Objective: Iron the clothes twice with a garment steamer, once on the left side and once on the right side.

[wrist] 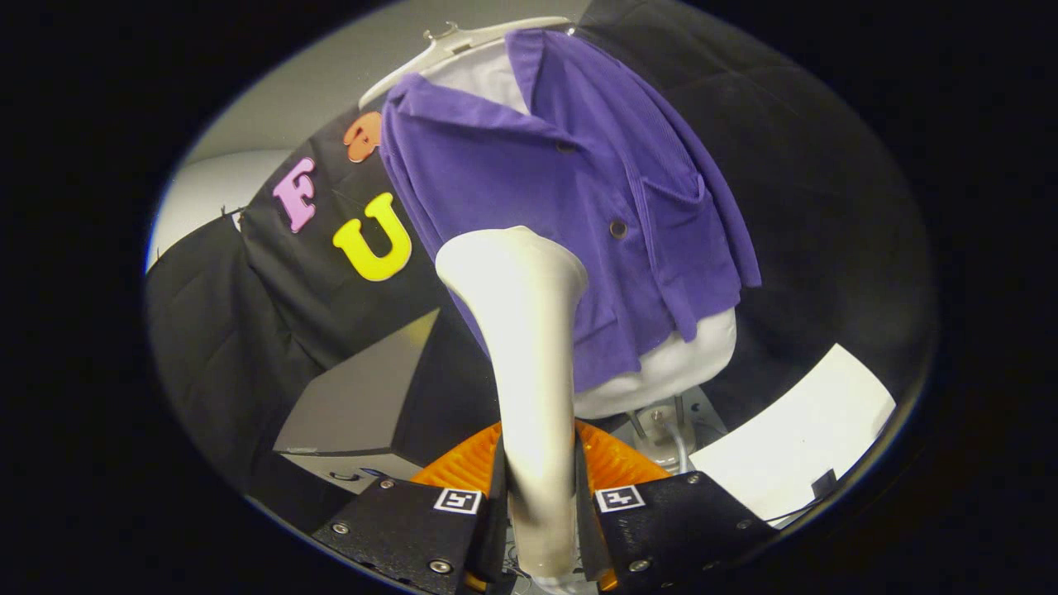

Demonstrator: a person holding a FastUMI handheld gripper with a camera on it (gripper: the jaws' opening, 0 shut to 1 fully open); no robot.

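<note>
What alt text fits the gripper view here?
The gripper fingers are shut on a white garment steamer, its head raised toward a purple jacket hanging on a white hanger over a white form, beyond the fingers.

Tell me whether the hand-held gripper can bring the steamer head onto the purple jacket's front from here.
Probably yes. The hand-held gripper is shut on the steamer, whose head sits just ahead of the purple jacket on its hanger, with nothing visible between them.
</note>
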